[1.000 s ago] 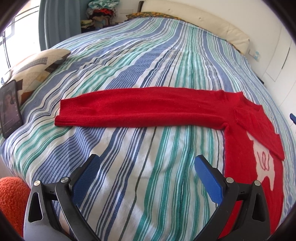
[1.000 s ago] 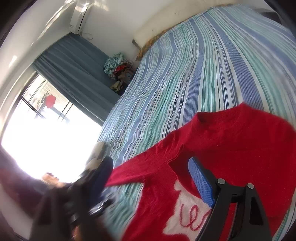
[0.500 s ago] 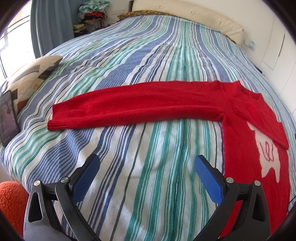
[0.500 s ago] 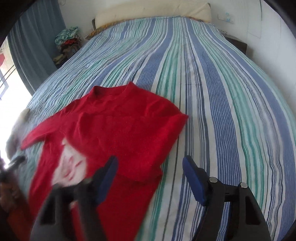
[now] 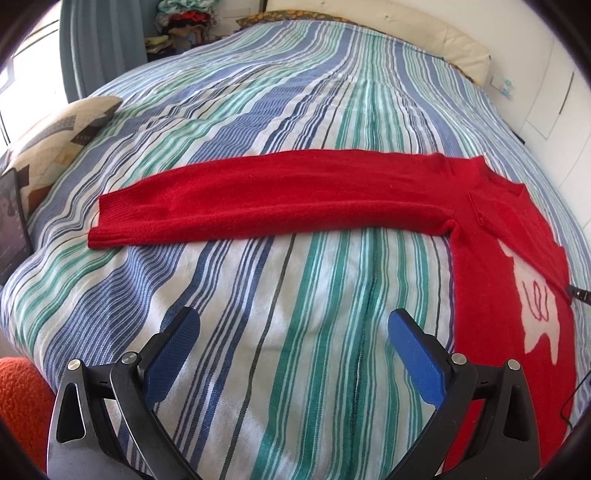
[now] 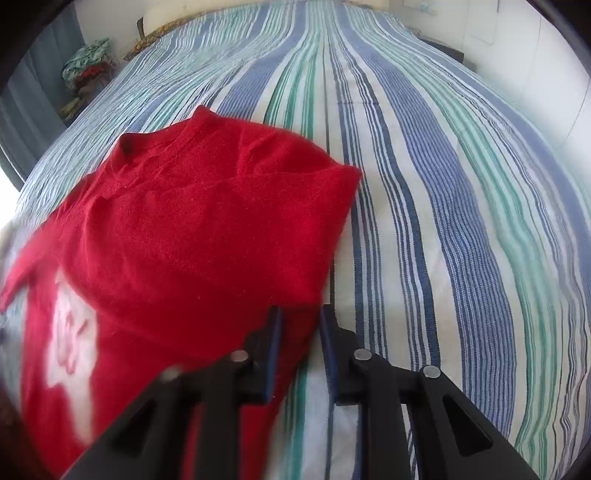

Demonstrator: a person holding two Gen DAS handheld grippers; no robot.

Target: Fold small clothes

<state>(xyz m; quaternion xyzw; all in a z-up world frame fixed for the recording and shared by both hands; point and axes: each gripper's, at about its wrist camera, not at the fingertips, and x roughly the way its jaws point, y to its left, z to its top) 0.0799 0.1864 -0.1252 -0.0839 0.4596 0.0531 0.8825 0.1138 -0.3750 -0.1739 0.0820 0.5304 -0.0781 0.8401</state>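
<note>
1. Red knit sweater with white motif on front [image 5: 513, 236] lies flat on blue/green/white striped bedspread [image 5: 280, 110], body twd right edge in left wrist view.
2. One long red sleeve [image 5: 266, 195] stretched straight out across bed, cuff end twd the patterned cream cushion [image 5: 55, 136]; sleeve flat, no folds seen.
3. Other side of sweater already folded over the body: right wrist view shows a doubled red panel w/ folded edge running along the right side, white motif partly covered.
4. Left gripper [image 5: 293, 328]: blue-padded fingers wide apart, nothing btwn them, over bare bedspread below the sleeve, apart from sweater.
5. Right gripper [image 6: 299, 328]: jaws narrow, small gap left; red fabric at folded edge sits btwn the pads. Whether it is pinched tight – cannot tell; view blurred at left.
6. Dark tablet/phone screen [image 5: 11, 225] leaning next to cushion at left edge. Orange textured object [image 5: 18, 398] bottom-left corner, off the bed.
7. Pile of clothes [image 5: 184, 18] at far corner beside grey-blue curtain [image 5: 99, 44]; cream headboard [image 5: 406, 33] at far end.
</note>
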